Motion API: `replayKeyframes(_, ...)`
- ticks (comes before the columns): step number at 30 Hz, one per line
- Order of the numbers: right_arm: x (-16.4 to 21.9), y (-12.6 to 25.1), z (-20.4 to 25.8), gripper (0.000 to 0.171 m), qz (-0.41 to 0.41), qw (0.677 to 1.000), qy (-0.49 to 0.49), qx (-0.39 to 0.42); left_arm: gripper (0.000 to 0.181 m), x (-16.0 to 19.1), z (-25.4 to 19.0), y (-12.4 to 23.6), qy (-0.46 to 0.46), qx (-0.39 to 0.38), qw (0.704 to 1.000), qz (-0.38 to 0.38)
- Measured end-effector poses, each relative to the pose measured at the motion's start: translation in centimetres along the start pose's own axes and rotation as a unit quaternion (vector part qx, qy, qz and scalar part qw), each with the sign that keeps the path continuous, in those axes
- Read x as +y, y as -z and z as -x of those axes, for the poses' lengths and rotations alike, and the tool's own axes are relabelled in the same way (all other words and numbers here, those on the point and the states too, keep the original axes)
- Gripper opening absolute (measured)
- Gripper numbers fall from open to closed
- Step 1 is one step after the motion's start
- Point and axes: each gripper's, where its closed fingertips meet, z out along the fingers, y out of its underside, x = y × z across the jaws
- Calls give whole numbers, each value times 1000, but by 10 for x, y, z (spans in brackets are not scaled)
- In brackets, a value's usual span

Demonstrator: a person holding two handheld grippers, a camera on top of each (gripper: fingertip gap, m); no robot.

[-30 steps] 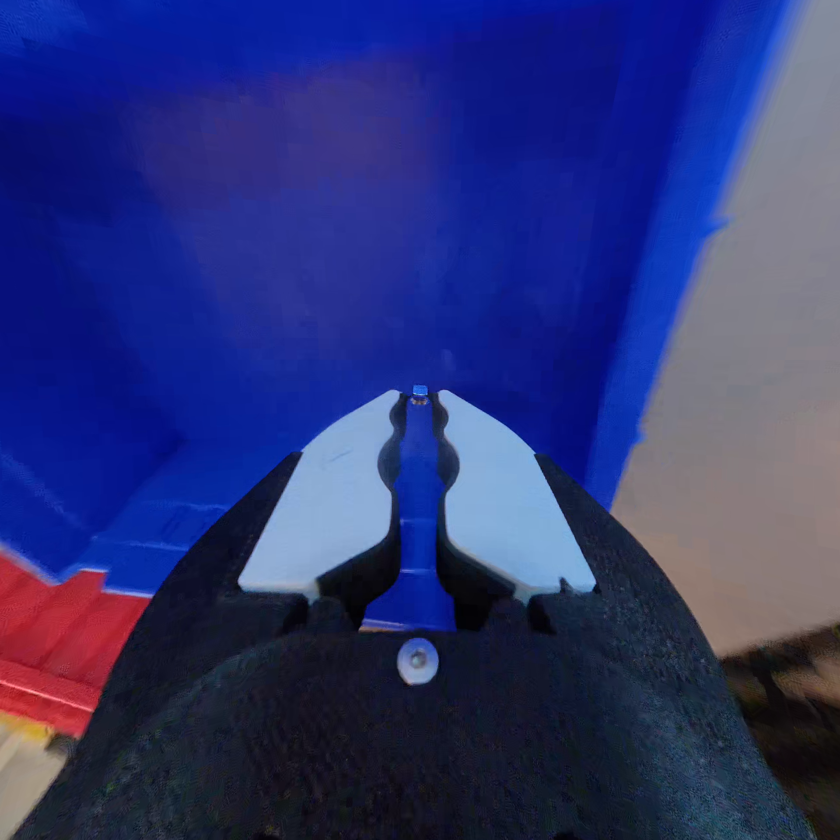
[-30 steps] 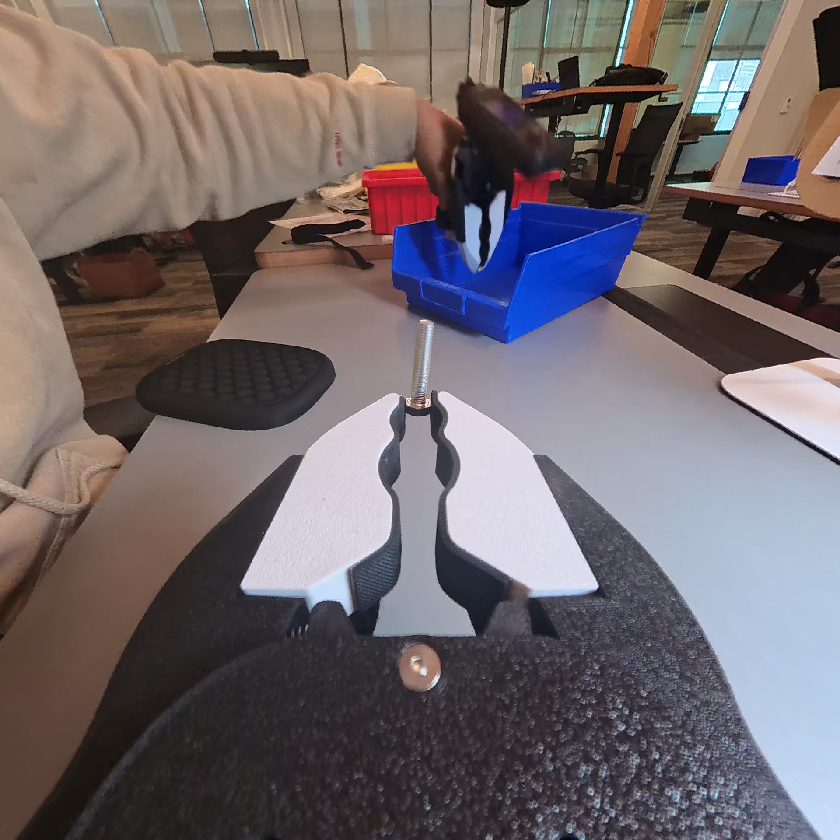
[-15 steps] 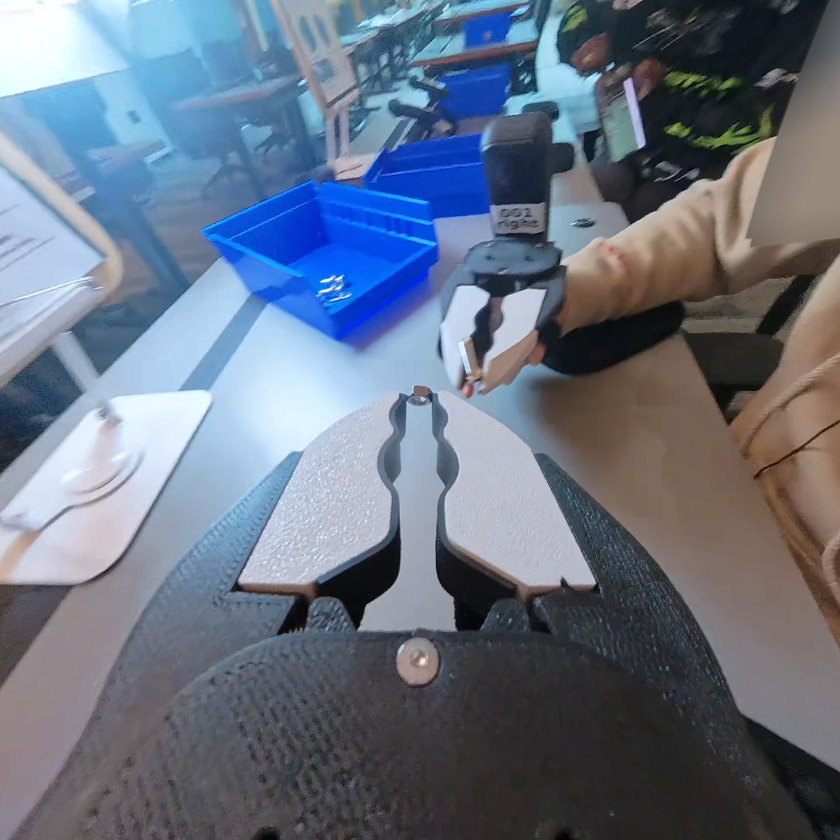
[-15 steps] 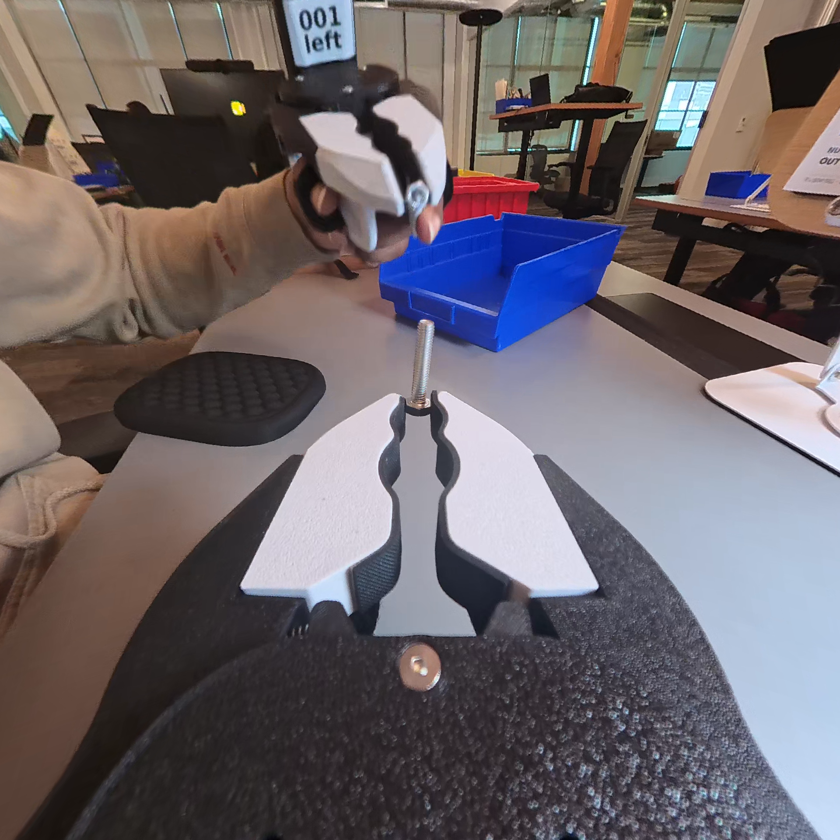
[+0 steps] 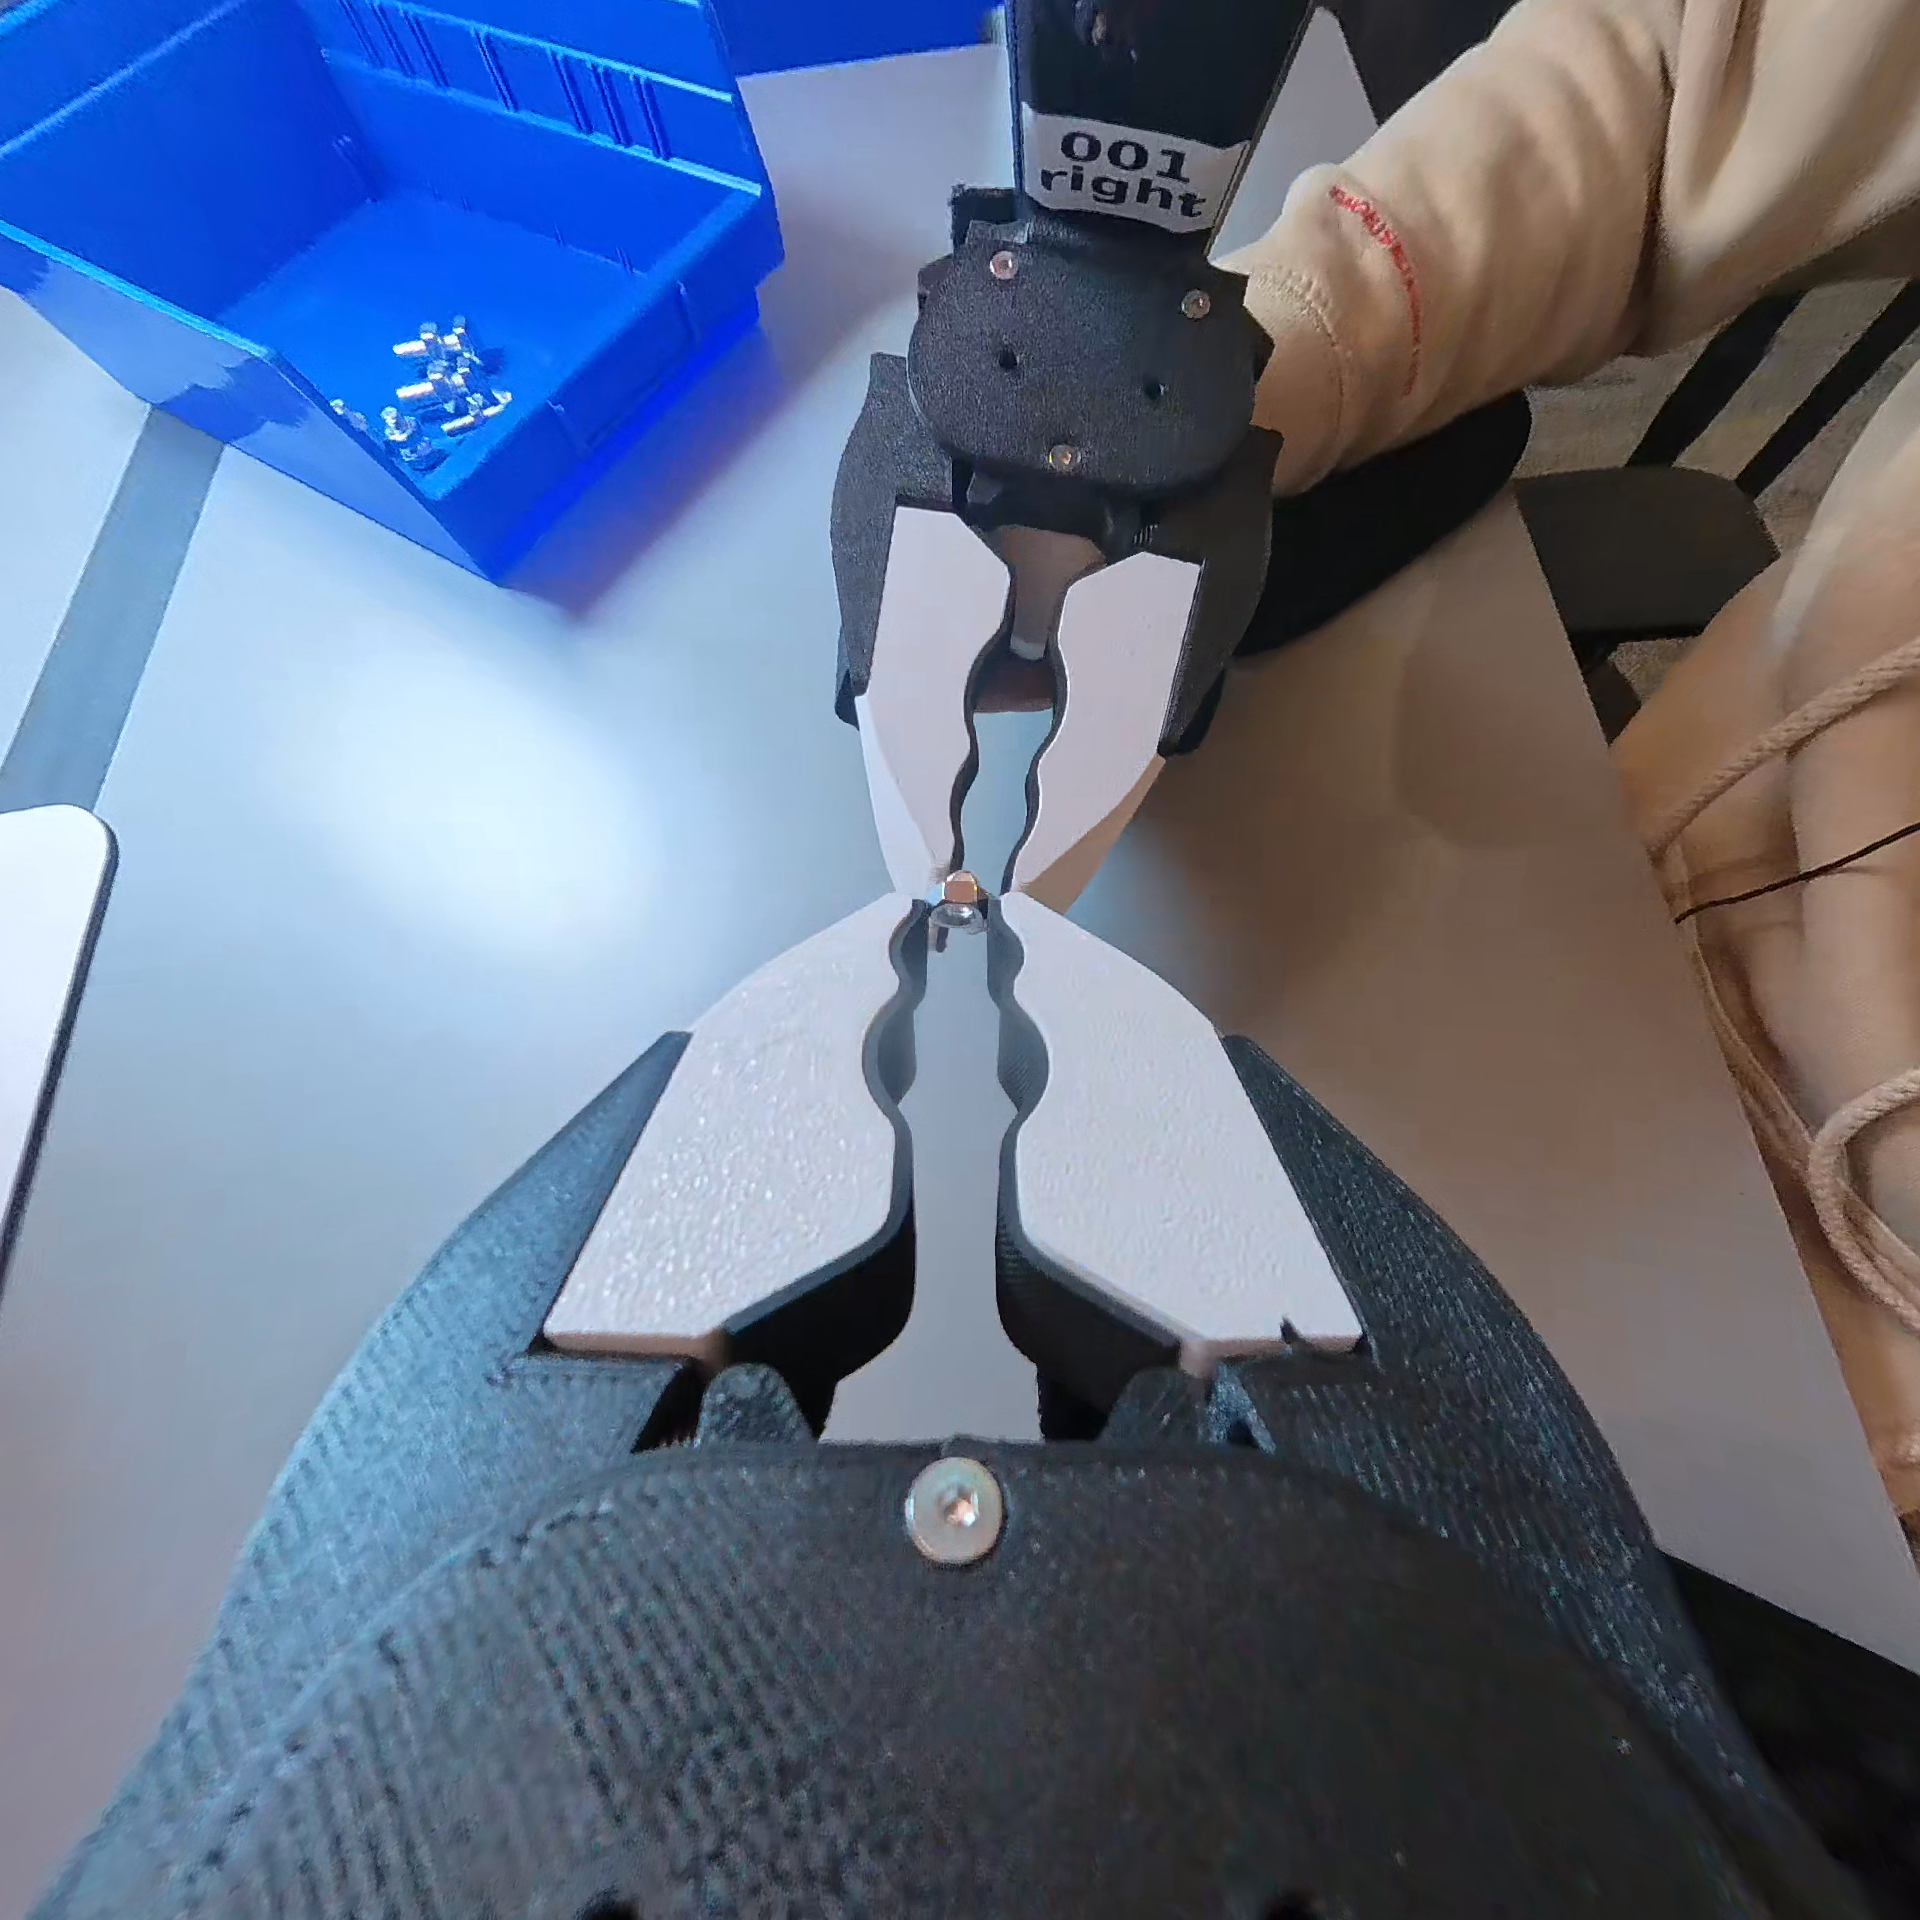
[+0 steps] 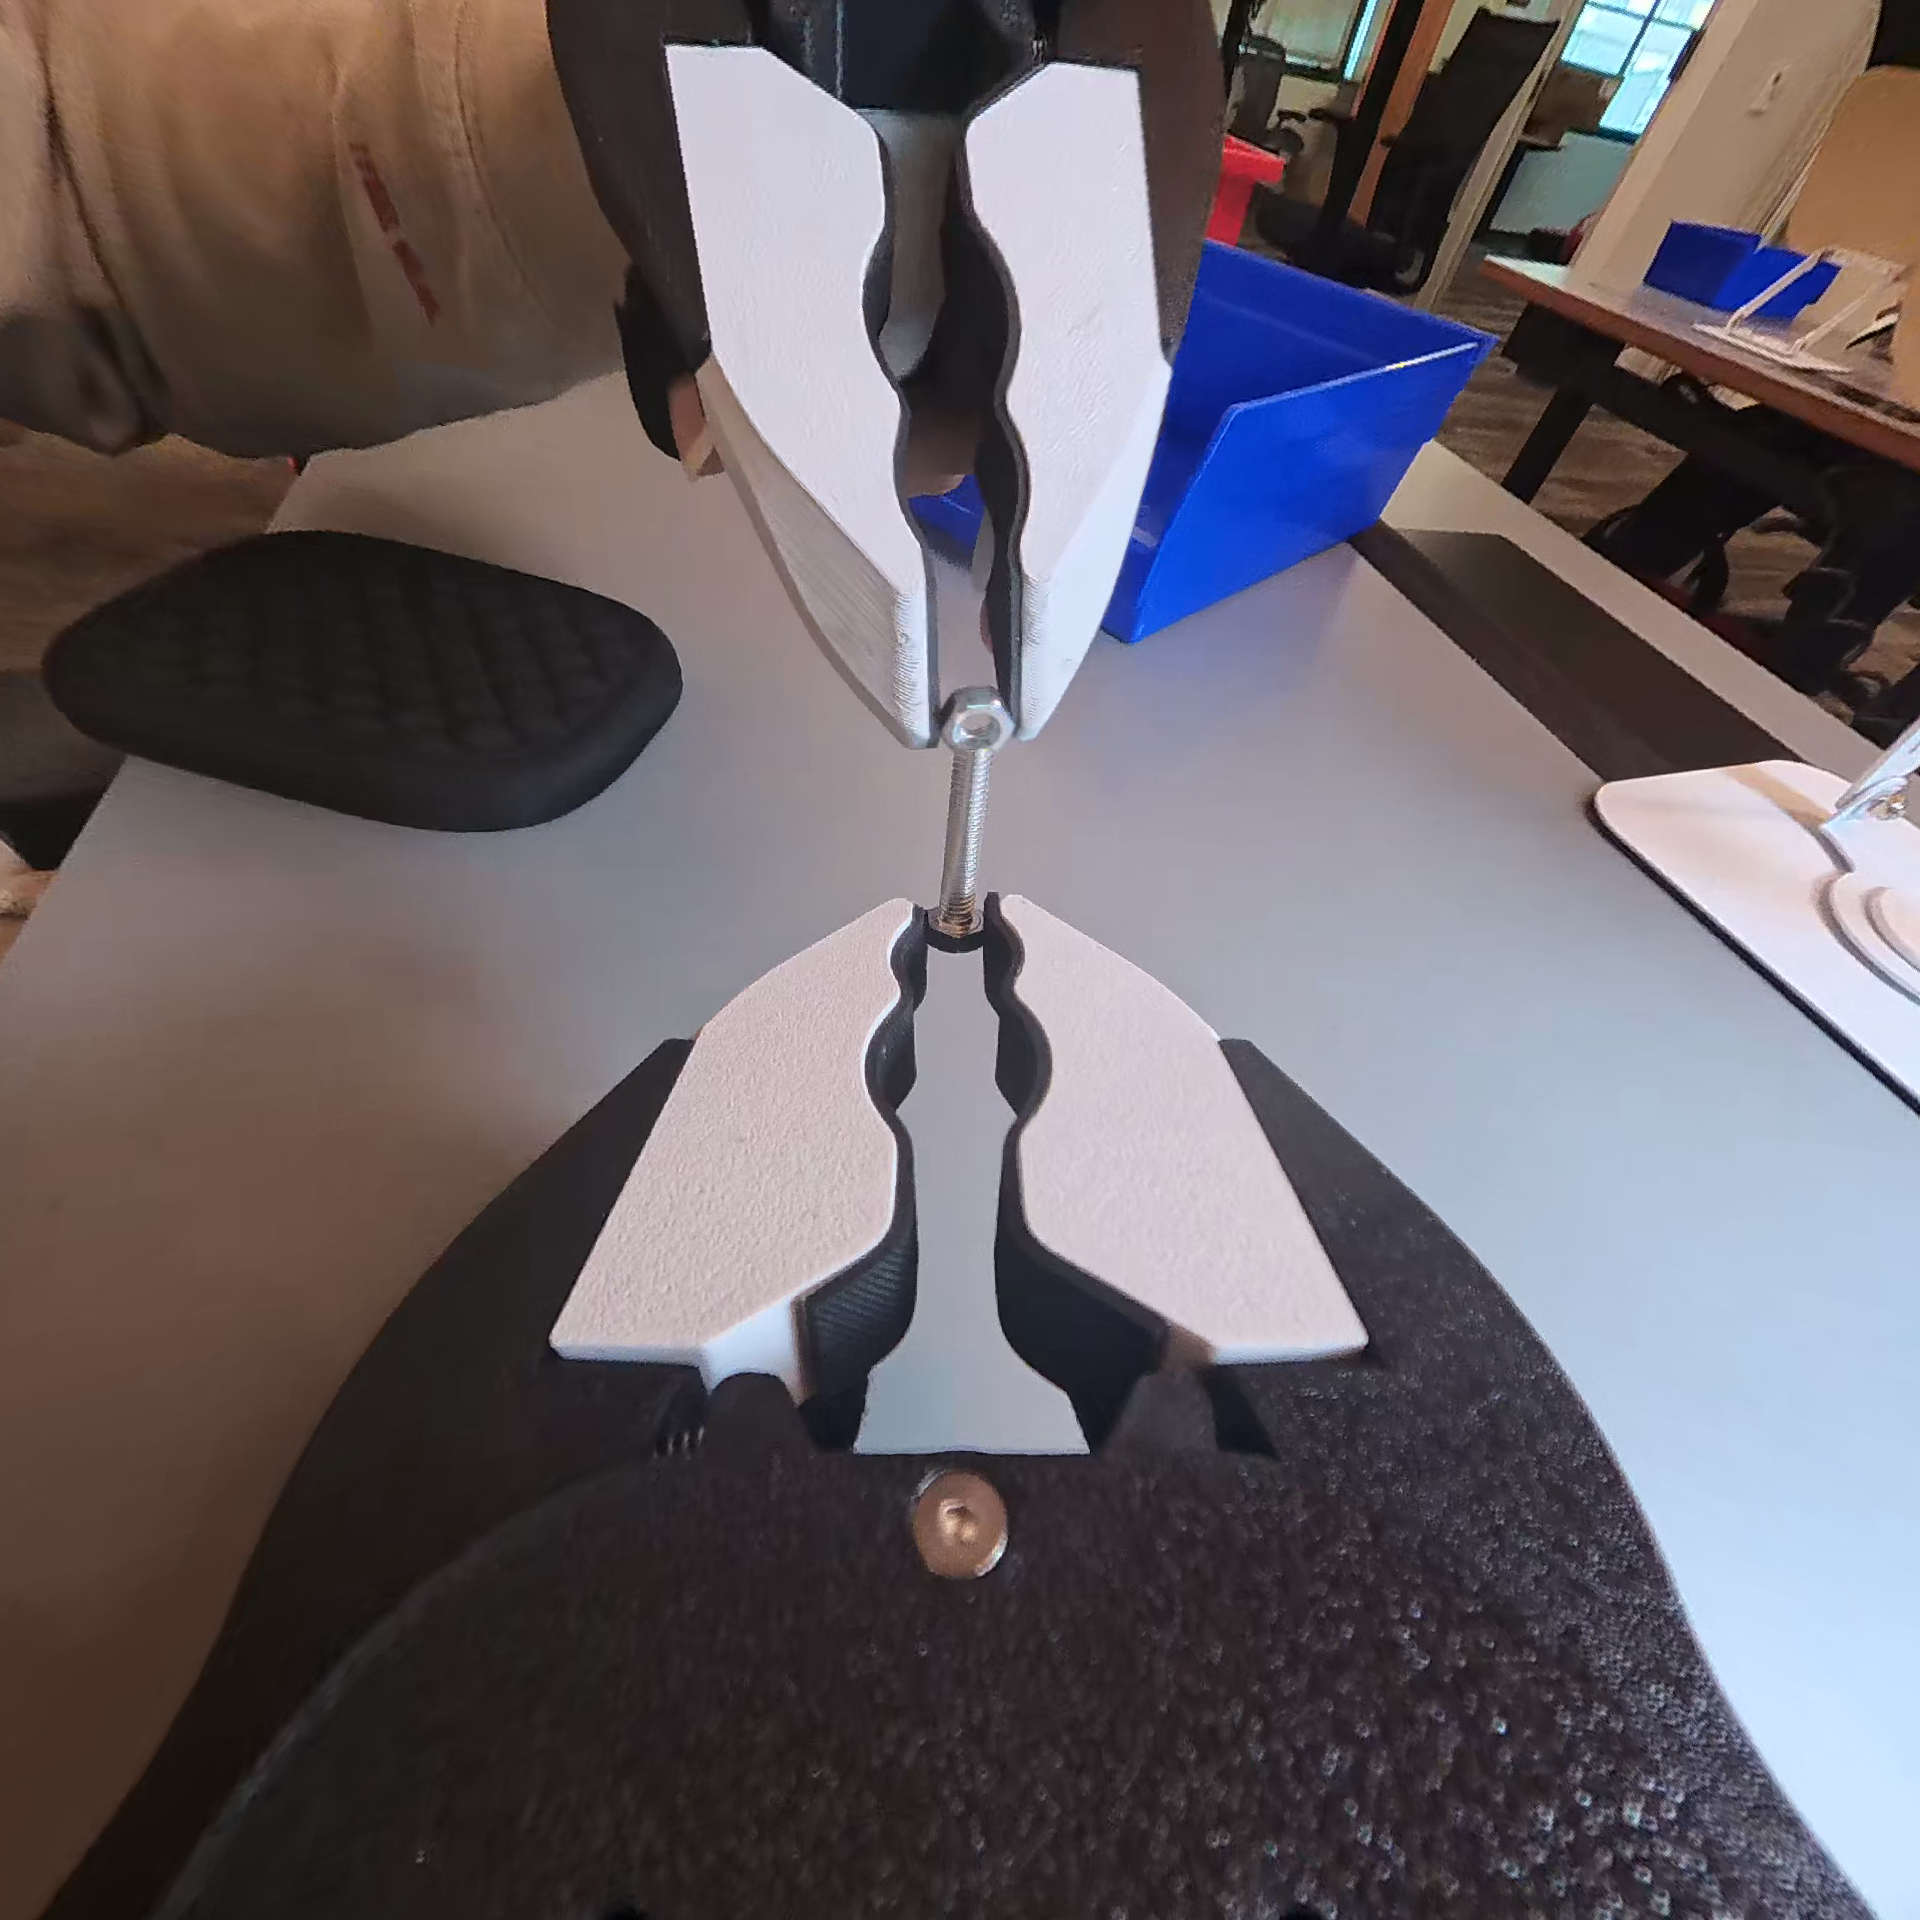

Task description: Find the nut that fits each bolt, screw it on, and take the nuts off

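My right gripper (image 6: 958,920) is shut on the head of a thin silver bolt (image 6: 958,831), which points up and away from it. My left gripper (image 6: 974,722) comes down from above, shut on a small silver nut (image 6: 974,717). The nut sits right at the bolt's free end. In the left wrist view my left gripper (image 5: 956,920) pinches the nut (image 5: 956,916) at its tips. The right gripper (image 5: 971,881) faces it tip to tip, and the bolt (image 5: 962,889) shows only end-on between them. Both are held above the grey table (image 6: 1299,831).
A blue bin (image 5: 312,260) at the far left holds several loose bolts and nuts (image 5: 436,384); it also shows in the right wrist view (image 6: 1299,447). A black padded rest (image 6: 364,675) lies left. A white plate (image 6: 1766,883) lies right. A person's beige sleeve (image 5: 1507,187) reaches in. My left and right fingertips are right by each other.
My left gripper left the blue bin with the nut, swung over and came down tip to tip with the right gripper. The nut now meets the bolt's end. The right gripper stayed put.
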Motion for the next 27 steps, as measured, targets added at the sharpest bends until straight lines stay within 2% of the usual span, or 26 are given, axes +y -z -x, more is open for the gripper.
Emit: replayKeyframes(27,31,-13,14,10,106,994,20,-14,11,31,-12,-16,-38,50,985,162)
